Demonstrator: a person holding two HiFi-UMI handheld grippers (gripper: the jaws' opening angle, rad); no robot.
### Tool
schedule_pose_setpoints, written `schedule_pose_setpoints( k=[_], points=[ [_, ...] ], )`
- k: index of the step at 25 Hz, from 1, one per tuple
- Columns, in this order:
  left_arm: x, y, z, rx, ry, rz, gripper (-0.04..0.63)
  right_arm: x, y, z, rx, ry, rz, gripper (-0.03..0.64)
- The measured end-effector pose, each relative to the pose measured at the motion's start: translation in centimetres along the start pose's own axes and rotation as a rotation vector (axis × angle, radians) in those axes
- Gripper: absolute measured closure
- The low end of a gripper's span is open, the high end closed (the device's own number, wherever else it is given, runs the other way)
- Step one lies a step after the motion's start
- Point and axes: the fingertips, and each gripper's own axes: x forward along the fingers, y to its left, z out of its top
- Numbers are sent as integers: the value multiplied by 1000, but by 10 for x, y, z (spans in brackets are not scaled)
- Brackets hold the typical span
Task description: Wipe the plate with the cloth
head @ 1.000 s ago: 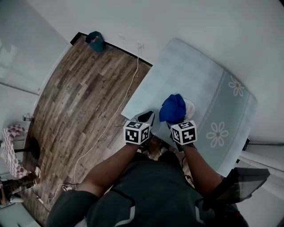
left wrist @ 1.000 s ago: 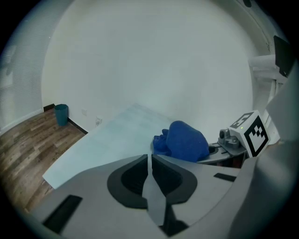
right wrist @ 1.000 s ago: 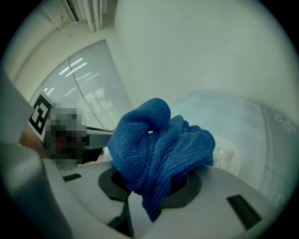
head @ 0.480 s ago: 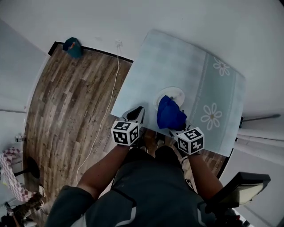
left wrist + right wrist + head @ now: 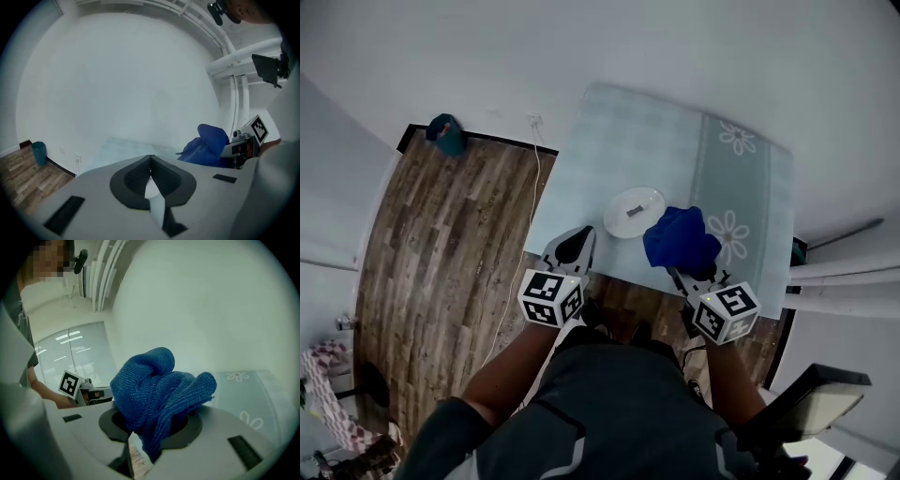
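- Right tongs (image 5: 149,434): clamped hard on the blue cloth (image 5: 157,383). Most of the cloth is bunched in a wad ahead of the tips. The bite looks deep, so I'd judge it holds under a light wiping load.
- Left tongs (image 5: 150,174): jaws pressed together, nothing between them. They sit at the near edge of the bench (image 5: 675,141), left of the plate (image 5: 651,201) and apart from it.
- Plate: white, flat on the bench near its front edge, between the two tongs in the head view. There's a small dark bit (image 5: 634,213) at its centre; can't tell what it is.
- Cloth is just beside the plate's right rim, not over it. Can't tell its height above the bench. My read: no wiping contact at this moment.
- Approach: bring the wad in from the right and lower it until the loose folds flatten on the plate. Let the fabric carry the load and keep the hard tips off the surface.
- Risk: the plate looks light, nothing restrains it, and it's close to the edge. A sideways scrub could skate it off towards the person.
- Fix: brace the near-left rim with the left tongs, or stroke away from the edge only.
- Pattern: light downforce, circular passes from the centre out, starting on the dark bit.
- Bench cover looks like a soft printed sheet and may ruck if the plate drags.
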Motion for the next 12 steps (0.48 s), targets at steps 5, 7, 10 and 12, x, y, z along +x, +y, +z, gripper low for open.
schedule_pose_setpoints(
  k=[5, 7, 10, 12],
  points=[
    [-25, -44, 42, 8, -96, 37, 584, -62, -11, 47, -25, -123, -50, 488],
    [-34, -62, 54, 50, -116, 52, 584, -85, -13, 59, -46, -163, -55, 488],
    [-44, -87, 63, 95, -129, 67, 584, -115, -18, 70, -63, -212, -56, 488],
    [-52, -99, 66, 93, -140, 88, 584, -130, -19, 72, -70, -223, -48, 488]
  ],
)
